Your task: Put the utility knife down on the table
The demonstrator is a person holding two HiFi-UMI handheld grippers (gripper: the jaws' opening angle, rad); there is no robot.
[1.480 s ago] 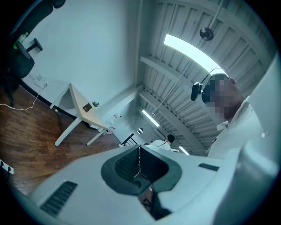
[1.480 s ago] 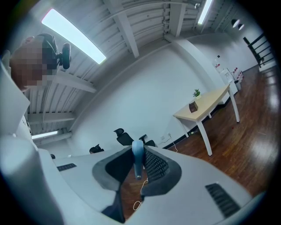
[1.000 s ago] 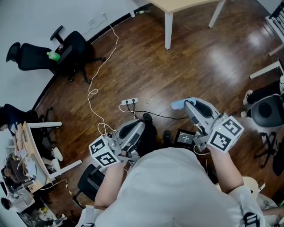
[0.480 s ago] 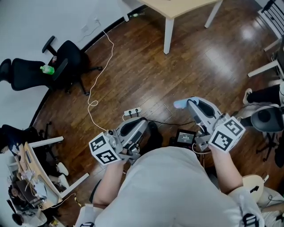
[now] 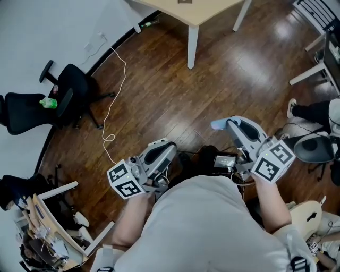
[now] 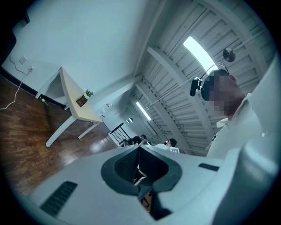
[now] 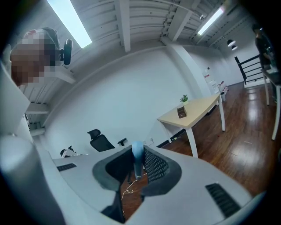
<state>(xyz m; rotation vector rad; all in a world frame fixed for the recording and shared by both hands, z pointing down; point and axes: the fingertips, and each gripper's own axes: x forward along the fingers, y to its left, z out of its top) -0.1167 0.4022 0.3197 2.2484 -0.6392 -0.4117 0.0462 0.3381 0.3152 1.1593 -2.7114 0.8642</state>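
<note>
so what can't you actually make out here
- Utility knife: in the right gripper view only its pale blue end shows, clamped in the right gripper. The pads hide the blade.
- Table: in the head view, the top edge cuts it off.
- Small dark object on the table: in the right gripper view, too small to identify.
- Floor at the person's feet: in the head view, the torso hides it.

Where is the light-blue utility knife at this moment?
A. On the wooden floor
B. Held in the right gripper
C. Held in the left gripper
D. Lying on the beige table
B: the right gripper view shows the utility knife clamped between the fingers of the right gripper, while the left gripper is closed with nothing in it.
</note>
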